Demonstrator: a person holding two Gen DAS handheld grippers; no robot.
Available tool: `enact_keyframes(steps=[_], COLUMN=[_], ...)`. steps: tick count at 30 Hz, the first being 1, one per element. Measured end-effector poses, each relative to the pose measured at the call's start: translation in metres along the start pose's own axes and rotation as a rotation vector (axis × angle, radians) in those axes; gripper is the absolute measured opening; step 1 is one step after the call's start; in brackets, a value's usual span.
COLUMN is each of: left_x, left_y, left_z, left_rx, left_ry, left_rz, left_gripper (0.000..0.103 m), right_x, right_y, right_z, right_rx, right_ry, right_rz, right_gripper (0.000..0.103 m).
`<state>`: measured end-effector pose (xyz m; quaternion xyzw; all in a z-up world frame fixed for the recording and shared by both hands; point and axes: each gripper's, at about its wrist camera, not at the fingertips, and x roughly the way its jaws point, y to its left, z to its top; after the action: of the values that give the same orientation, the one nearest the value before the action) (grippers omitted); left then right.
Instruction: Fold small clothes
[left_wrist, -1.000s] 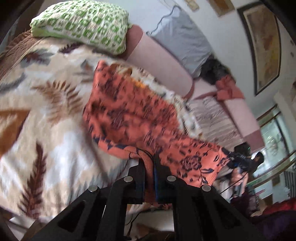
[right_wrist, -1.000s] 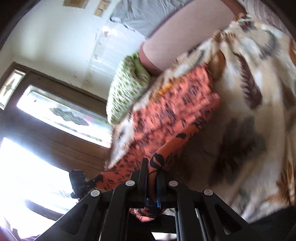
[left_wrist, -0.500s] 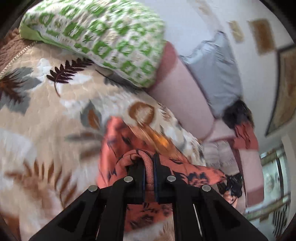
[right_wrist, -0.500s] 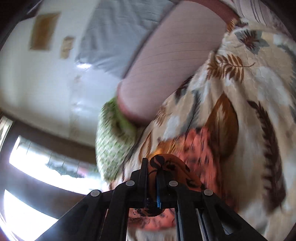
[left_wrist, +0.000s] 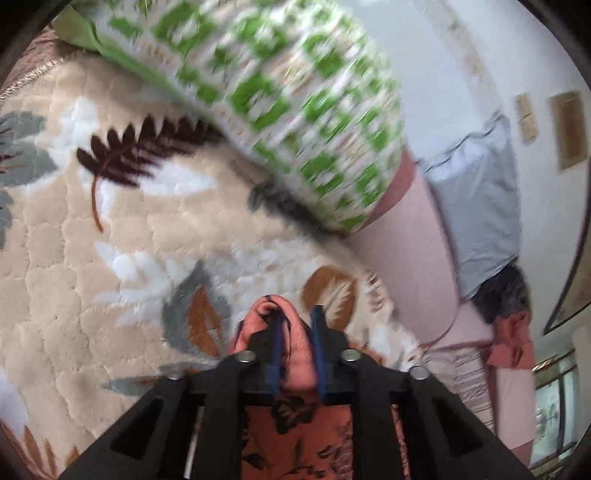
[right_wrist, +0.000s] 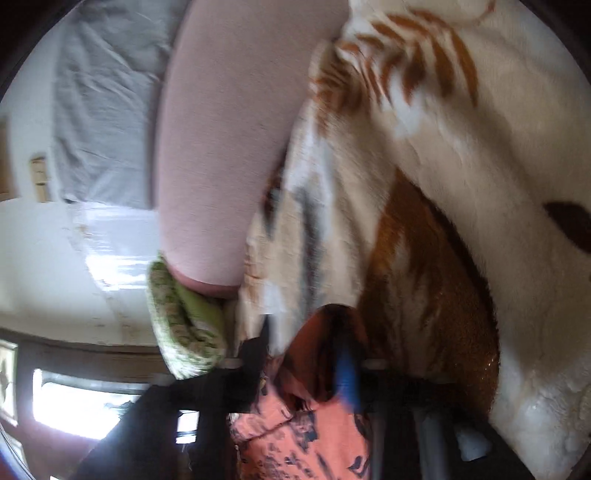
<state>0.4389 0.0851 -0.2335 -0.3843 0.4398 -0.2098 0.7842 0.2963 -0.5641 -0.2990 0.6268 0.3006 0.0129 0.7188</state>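
Both tongs have carried the orange flowered garment (left_wrist: 295, 424) forward across the leaf-patterned blanket (left_wrist: 92, 258), toward the green and white pillow (left_wrist: 277, 92) and the pink bolster (right_wrist: 221, 147). Left tongs (left_wrist: 296, 339) have just been opening, jaws slightly apart, a bunched fold of the garment loose between them. Right tongs (right_wrist: 306, 354) have just been opening too, jaws wide, cloth lying between them unpinched.
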Motion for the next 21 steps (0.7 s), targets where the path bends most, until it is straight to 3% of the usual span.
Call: enact_keyframes(steps=[1,2,4,6,10,13,15,16,18,21], left_x=[-0.011,-0.022,-0.049,-0.068,-0.066,-0.052,-0.039,-0.031,-0.021,-0.015], left_y=[-0.003,-0.006,-0.019,-0.036,-0.066,-0.069,-0.065,-0.062,-0.055,-0.042], left_z=[-0.003,-0.005,-0.014,-0.028,-0.092,-0.136,-0.155,-0.159,-0.159,-0.152], left_rx=[-0.017,-0.021,0.011,0.073,0.214,0.267,0.298,0.327,0.351,0.352], left_ry=[-0.05,-0.105,-0.214,-0.245,-0.145,-0.115,-0.101,-0.078,-0.039,-0.007], left_rz=[0.006,0.029,0.087,0.174,0.431,0.468,0.544,0.576,0.606,0.606], left_gripper=[0.041,0.062,0.067,0.067,0.072,0.072,0.072,0.072,0.072,0.072], right_x=[-0.016,-0.025,-0.038,-0.039,-0.004,0.047,0.085,0.103,0.14,0.174], right_y=[0.002,0.006,0.023,0.047,0.105,0.125,0.129,0.128,0.125,0.13], right_z=[-0.001,-0.002,-0.008,-0.024,-0.098,-0.167,-0.207,-0.225,-0.249,-0.255], right_rx=[0.013,0.005,-0.05,-0.159,-0.512,-0.7,-0.79,-0.828,-0.866,-0.972], right_ry=[-0.07,-0.097,-0.082,-0.044,0.098,0.236,0.325,0.357,0.4,0.327], right_rz=[0.007,0.014,-0.004,-0.078,-0.247,-0.327,-0.379,-0.409,-0.448,-0.508], right_gripper=[0.092,0.092,0.092,0.09,0.079,0.063,0.041,0.037,0.037,0.038])
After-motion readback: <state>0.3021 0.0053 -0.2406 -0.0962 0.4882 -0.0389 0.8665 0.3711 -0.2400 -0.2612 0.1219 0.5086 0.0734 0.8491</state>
